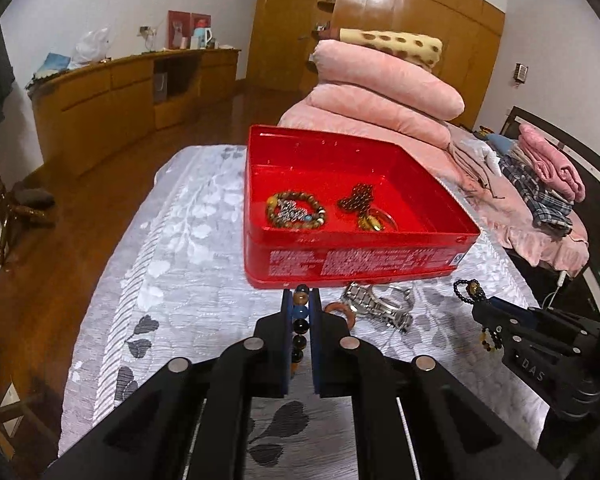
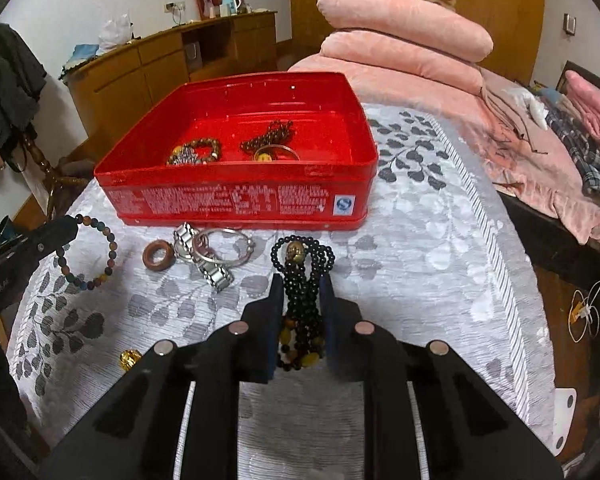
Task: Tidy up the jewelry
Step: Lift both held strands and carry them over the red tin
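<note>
The left hand-held gripper (image 1: 301,300) pinches a multicolored bead bracelet (image 2: 90,254) just near the red tin (image 2: 236,196) on the lace-covered worktop (image 2: 440,240). A wooden ring (image 2: 159,255) and steel watch (image 2: 204,256) lie between. The right hand-held gripper (image 2: 302,284) clamps a black bead bracelet (image 2: 302,264).
</note>
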`<act>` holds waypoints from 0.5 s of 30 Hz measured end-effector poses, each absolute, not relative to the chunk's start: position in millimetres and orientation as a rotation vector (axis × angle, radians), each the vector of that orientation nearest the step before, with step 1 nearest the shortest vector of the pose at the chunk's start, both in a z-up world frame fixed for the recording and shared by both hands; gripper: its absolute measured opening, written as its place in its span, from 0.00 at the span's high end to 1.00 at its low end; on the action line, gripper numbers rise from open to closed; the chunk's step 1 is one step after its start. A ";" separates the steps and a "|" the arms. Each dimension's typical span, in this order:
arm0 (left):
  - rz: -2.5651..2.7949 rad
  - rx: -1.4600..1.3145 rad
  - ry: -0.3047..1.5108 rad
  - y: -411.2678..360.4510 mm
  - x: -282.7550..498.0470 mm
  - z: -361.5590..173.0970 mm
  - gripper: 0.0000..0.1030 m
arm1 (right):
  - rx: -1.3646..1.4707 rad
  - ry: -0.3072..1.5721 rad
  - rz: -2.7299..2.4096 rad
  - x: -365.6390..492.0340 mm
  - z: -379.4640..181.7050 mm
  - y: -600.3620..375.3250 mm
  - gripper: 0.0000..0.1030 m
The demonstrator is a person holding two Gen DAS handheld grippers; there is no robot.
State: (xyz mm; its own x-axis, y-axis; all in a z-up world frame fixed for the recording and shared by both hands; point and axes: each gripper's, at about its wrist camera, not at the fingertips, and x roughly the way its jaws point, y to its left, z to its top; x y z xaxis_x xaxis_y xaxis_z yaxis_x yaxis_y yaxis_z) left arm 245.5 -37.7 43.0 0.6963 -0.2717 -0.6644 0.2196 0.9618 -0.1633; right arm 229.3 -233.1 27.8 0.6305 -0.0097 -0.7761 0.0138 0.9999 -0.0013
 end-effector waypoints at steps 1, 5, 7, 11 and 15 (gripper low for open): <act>-0.276 -0.072 0.750 -39.2 246.1 44.4 0.93 | 0.003 0.886 -0.012 229.5 28.9 -233.1 0.84; -0.277 -0.048 0.752 -46.4 251.7 46.5 0.93 | 0.016 0.886 -0.003 235.1 34.8 -232.9 0.84; -0.276 -0.034 0.758 -50.9 255.9 45.6 0.93 | 0.014 0.885 -0.002 239.8 37.9 -231.3 0.84; -0.271 -0.023 0.768 -56.3 258.4 43.2 0.93 | 0.006 0.883 -0.019 244.8 41.2 -229.6 0.84; -0.269 -0.019 0.766 -57.7 260.0 44.0 0.93 | 0.003 0.886 -0.032 247.3 40.2 -231.4 0.84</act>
